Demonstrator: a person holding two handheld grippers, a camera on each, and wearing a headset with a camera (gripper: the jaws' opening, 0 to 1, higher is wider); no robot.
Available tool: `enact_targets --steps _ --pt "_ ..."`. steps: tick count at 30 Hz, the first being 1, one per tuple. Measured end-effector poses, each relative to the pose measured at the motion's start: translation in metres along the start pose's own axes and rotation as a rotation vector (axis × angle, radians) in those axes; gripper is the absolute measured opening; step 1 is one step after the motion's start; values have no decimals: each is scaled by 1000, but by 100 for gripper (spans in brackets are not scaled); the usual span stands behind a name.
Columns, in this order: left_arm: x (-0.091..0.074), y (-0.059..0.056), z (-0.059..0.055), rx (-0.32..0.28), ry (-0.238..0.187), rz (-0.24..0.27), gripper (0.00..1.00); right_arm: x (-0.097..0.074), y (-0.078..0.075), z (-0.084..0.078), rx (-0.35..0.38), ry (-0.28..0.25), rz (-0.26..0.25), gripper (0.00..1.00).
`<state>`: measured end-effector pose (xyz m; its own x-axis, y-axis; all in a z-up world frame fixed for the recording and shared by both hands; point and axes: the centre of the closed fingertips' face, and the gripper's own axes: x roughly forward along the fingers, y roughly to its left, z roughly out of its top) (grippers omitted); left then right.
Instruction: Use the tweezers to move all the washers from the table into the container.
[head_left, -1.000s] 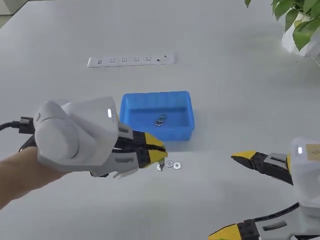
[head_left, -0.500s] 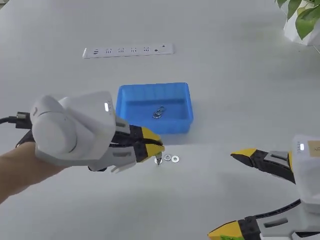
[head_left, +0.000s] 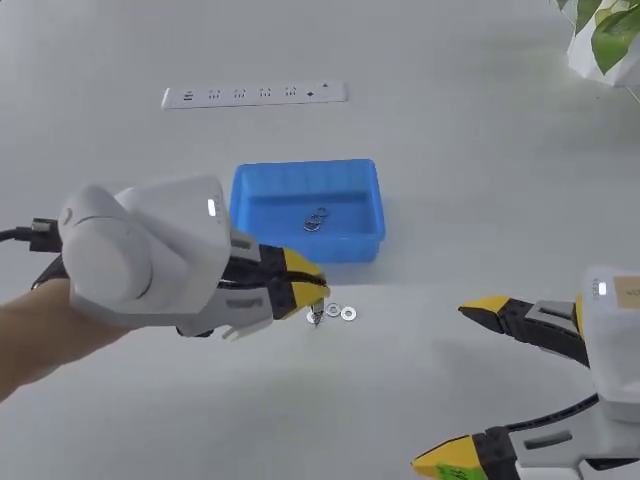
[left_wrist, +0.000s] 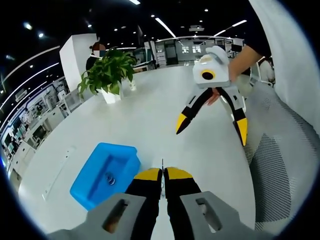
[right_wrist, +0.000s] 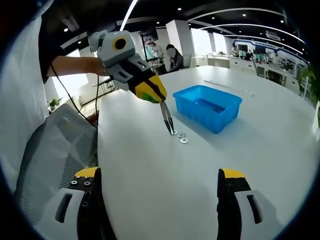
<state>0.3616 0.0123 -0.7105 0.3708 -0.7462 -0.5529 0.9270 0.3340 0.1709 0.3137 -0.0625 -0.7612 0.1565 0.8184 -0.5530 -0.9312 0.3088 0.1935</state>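
Beside the washers (head_left: 347, 314), the tweezers (right_wrist: 167, 119) stay put.

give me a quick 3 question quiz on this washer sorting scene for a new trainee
1. True or false: the right gripper is shut on the tweezers.
2. Where are the tweezer tips? A) inside the blue container B) at the loose washers on the table in front of it C) raised high, away from everything
3. Fill in: the container already holds some ____.

Key: 1 false, the left gripper grips them and the right one is open. 2 B. 3 washers.
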Motion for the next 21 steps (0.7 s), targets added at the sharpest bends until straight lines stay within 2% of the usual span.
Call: enact_targets --steps 8,12,15,21 --pt "0 -2 0 1 5 -12 6 7 1 6 -12 -5 20 96" --pt "-3 -1 -2 -5 13 -17 6 17 1 18 -54 -4 51 95" --pt "-5 0 -4 -13 15 -18 6 27 0 29 -86 -14 76 90" --pt "-4 0 -7 -18 18 -24 6 48 0 40 -134 -10 116 83"
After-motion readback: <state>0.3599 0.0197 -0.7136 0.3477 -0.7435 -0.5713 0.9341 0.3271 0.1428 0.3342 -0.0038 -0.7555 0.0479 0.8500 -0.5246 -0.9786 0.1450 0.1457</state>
